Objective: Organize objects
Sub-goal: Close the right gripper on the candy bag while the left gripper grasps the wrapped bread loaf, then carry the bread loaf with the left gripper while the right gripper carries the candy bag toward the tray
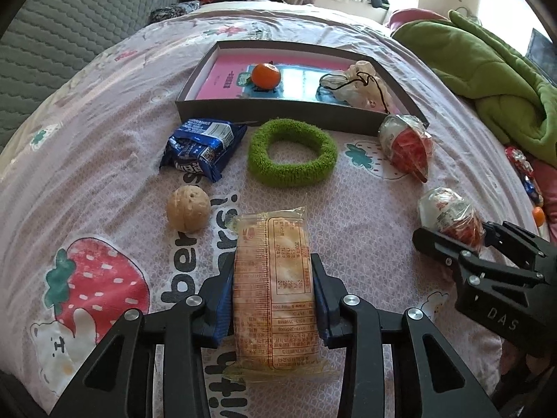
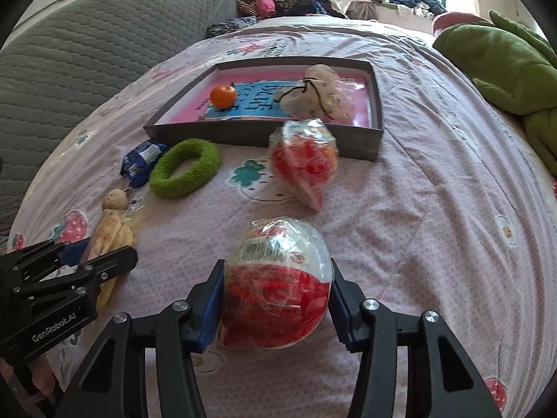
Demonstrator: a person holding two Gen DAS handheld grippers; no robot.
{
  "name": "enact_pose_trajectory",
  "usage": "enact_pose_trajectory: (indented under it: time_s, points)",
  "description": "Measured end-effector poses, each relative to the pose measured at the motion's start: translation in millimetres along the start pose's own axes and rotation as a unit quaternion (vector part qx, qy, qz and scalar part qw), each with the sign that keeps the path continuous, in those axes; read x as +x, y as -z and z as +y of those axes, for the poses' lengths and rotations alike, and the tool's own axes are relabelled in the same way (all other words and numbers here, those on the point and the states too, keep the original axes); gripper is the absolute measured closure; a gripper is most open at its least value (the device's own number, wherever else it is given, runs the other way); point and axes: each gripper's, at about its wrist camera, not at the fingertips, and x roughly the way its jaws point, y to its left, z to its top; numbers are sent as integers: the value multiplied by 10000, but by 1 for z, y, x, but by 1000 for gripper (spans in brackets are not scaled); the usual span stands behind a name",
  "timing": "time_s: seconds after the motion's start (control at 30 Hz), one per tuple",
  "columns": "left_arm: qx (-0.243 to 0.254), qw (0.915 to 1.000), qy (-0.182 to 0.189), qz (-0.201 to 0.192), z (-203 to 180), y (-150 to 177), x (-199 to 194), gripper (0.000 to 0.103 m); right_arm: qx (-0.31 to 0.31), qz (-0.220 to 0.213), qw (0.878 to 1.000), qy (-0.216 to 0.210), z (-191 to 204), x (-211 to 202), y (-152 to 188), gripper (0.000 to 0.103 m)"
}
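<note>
Left gripper (image 1: 273, 296): I have it closed on the cracker pack (image 1: 275, 289), both pads pressing its long sides, low in the middle of the left view.
Right gripper (image 2: 275, 299): the pads sit against both sides of the red snack bag (image 2: 278, 282), so I judge it gripped, bottom middle of the right view.
Why held so: I think each one is taken across its narrow width, so it can lift flat toward the box (image 1: 278, 113).
Box: upper middle of both views, on the bedsheet (image 1: 365, 216); inside are already an orange (image 1: 266, 76) and a pouch (image 1: 358, 83), with free space between and to the left.
Still outside: blue packet (image 1: 202, 148) and green ring (image 1: 292, 151) just before the box wall, walnut (image 1: 188, 210) left of the cracker pack, second red bag (image 1: 407, 144) near the box's right corner.
In the way: I judge the ring lies on the left path and the second red bag on the right path, so both loads must go over them and the wall.
</note>
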Motion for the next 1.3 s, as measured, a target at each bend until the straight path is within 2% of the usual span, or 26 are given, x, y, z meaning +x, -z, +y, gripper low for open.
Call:
enact_pose_trajectory:
  time_s: [0.27,0.7,1.3]
  points:
    - [136,9996,-119,-238,3,0,-14,64,-190,-45,9997,-151,16,-5,2,50]
    - [230,9975,-268,-616,8,-7,-32,64,-400,-351,9984,-210,32,-21,-1,50]
    - [191,9940,-222,-1053,10,-26,-53,63,-363,-1105,9932,-97,45,-59,-21,50]
